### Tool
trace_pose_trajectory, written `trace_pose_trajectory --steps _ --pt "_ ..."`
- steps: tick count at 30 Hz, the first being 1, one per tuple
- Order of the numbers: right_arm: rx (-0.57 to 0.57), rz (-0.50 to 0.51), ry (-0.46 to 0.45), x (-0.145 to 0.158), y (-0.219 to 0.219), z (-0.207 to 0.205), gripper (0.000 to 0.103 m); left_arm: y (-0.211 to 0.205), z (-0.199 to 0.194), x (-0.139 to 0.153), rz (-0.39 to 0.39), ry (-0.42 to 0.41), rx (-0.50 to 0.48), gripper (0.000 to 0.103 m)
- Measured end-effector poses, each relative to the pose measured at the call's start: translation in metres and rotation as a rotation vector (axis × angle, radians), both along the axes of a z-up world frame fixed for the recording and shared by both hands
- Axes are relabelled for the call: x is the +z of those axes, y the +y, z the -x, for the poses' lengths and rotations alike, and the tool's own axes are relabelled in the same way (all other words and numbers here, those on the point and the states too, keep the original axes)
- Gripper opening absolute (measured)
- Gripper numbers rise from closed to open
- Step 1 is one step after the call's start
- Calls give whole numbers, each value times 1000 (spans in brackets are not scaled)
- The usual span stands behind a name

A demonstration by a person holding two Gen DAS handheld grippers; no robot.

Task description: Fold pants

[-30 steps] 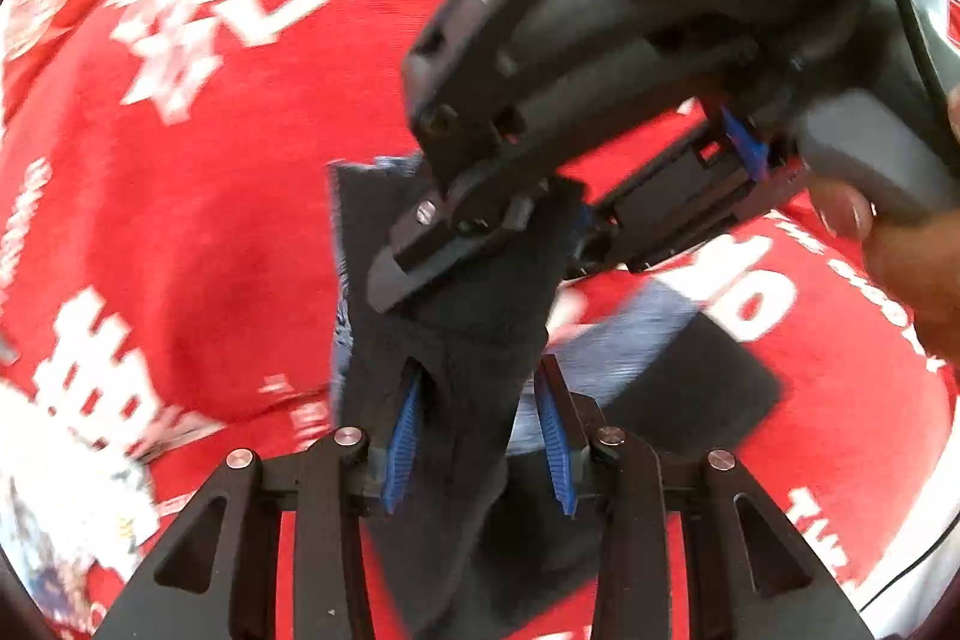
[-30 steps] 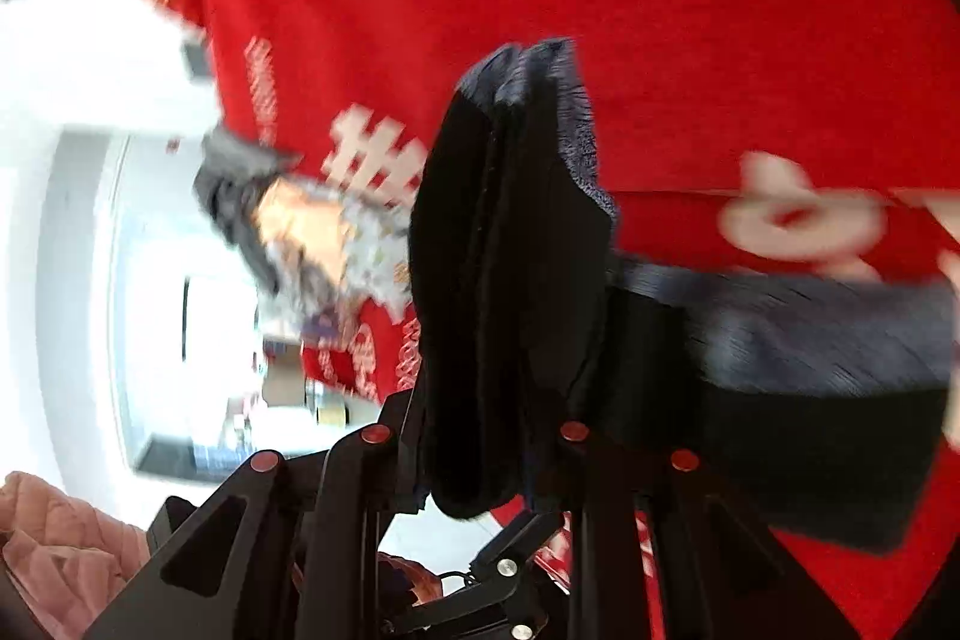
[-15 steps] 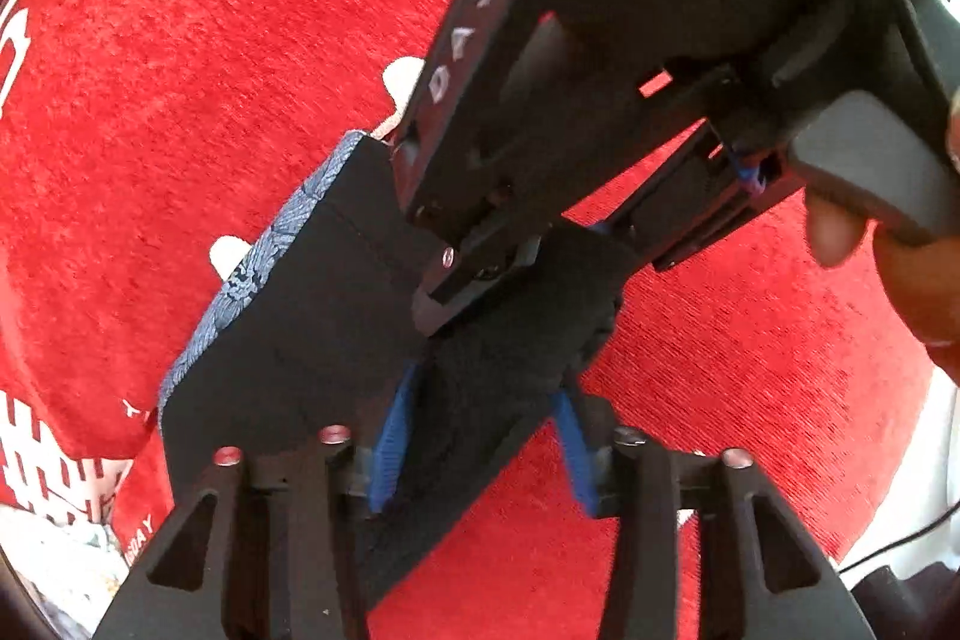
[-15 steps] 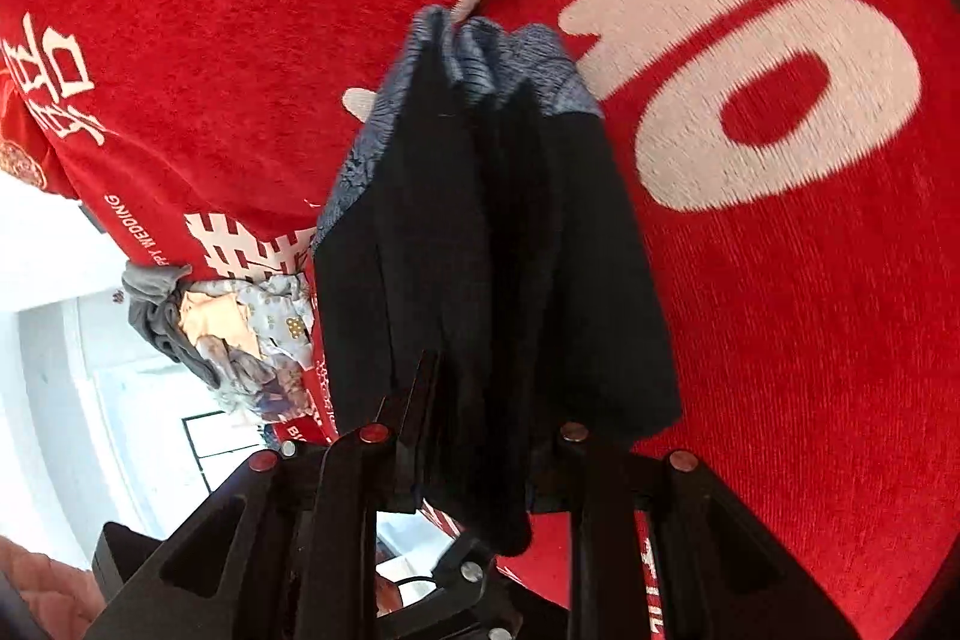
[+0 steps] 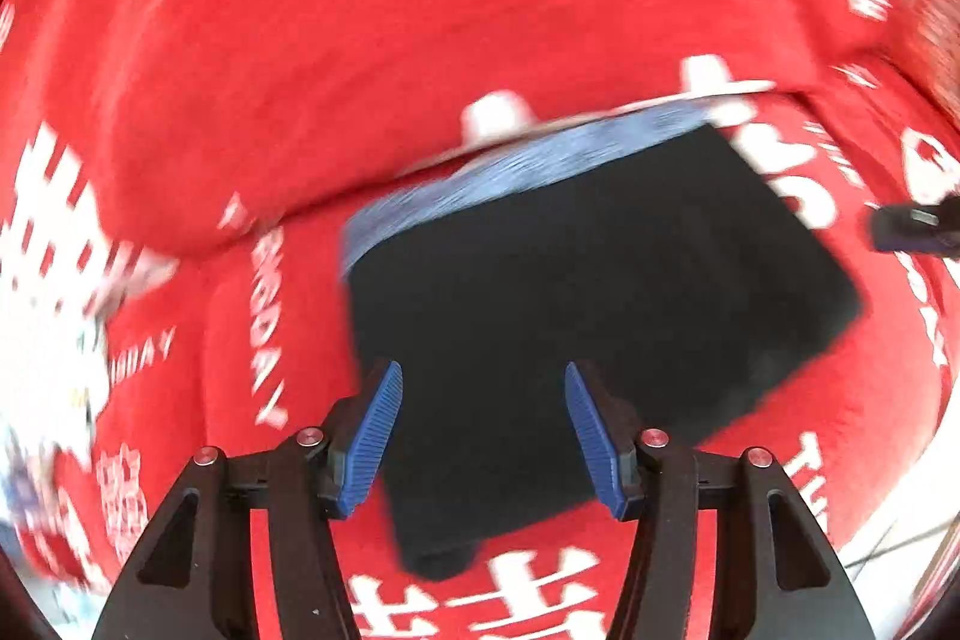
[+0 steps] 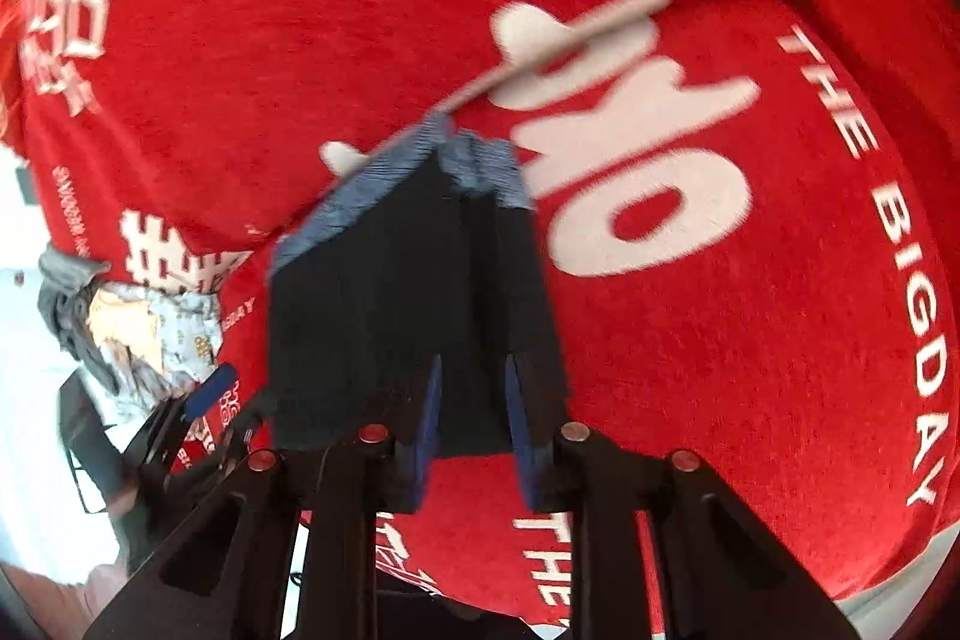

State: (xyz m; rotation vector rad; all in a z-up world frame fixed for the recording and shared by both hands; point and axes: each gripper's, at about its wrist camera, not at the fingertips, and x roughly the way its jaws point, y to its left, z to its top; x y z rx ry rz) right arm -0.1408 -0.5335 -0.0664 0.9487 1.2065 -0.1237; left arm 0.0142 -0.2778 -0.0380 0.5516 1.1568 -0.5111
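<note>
The black pants point(image 5: 600, 292) with a blue-grey patterned band lie folded into a flat rectangle on the red cloth point(image 5: 360, 40). My left gripper point(image 5: 480, 430) is open just above the near edge of the pants, with nothing between its blue pads point(image 5: 372, 436). In the right wrist view the pants point(image 6: 390, 280) show as a folded stack, and my right gripper point(image 6: 471, 424) is shut on its near edge. The tip of the right gripper shows at the right edge of the left wrist view point(image 5: 912, 226).
The red cloth point(image 6: 780, 280) with white lettering covers the whole work surface. A heap of other clothes point(image 6: 126, 322) lies at the cloth's left edge in the right wrist view. The left gripper's body point(image 6: 180, 436) shows low on the left there.
My left gripper has let go of the pants and opened, and it has drawn back. The pants now lie flat. The right gripper still holds its edge and no longer crosses the left view.
</note>
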Motion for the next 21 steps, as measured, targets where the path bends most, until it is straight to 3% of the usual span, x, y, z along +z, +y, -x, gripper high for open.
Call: trace_pose_trajectory --steps 5,7,10,12,21 --pt "122 65 46 -7 39 -23 24 45 -13 -45 -33 133 136 60" --pt "156 101 110 -23 52 -23 24 52 -12 -55 -11 147 160 71" --pt "179 156 157 -42 61 -19 24 53 -14 -63 22 180 188 74" --pt "177 166 149 -41 63 -15 24 57 -18 -67 34 201 205 78" --pt "127 206 226 -33 74 -9 29 74 -33 -60 91 328 232 78"
